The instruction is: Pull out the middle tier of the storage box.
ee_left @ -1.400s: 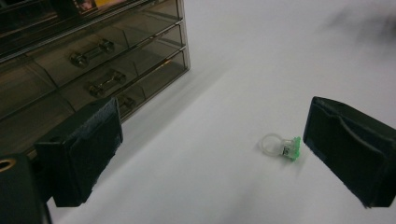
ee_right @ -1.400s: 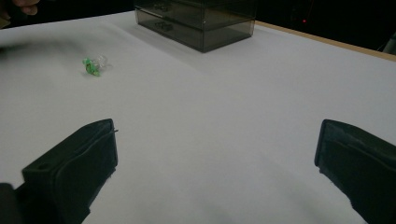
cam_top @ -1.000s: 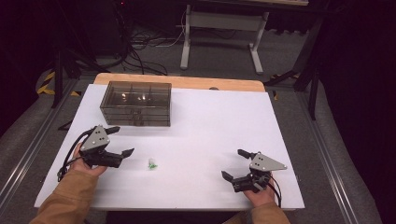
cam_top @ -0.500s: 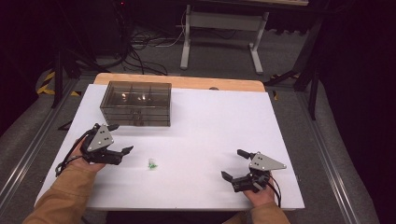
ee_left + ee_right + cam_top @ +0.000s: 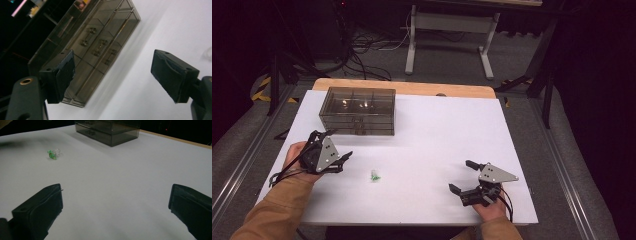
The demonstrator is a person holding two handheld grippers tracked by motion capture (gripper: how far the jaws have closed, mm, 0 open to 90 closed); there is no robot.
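On the white table top (image 5: 432, 130), toward its far left corner, I have a smoky translucent plastic drawer box (image 5: 357, 110) with small metal pulls on its drawer fronts. It stands upright, just short of the bare wooden strip (image 5: 412, 88) along the table's far edge.

My left gripper (image 5: 343, 162) is at the near left of the table, close in front of the box but apart from it, with a tan sleeve (image 5: 272, 210) behind the hand. Its jaws stand wide apart with nothing between them. From the left gripper view the box (image 5: 87, 50) lies tilted across the frame between and beyond the two black pads (image 5: 65, 72), and I can make out the rows of drawer pulls.

My right gripper (image 5: 463, 177) sits at the near right, well apart from the box, grey three-cornered plate on top. Its jaws are also spread wide and empty. The right gripper view shows bare white surface between its pads (image 5: 45, 207).

Between the two grippers, nearer the left one, lies a small green and clear plastic piece (image 5: 375, 176), alone on the table and touched by neither claw. In the right gripper view it (image 5: 53, 154) lies up and to the left, with the box (image 5: 110, 130) farther back. I cannot tell what the piece is; it is too small.
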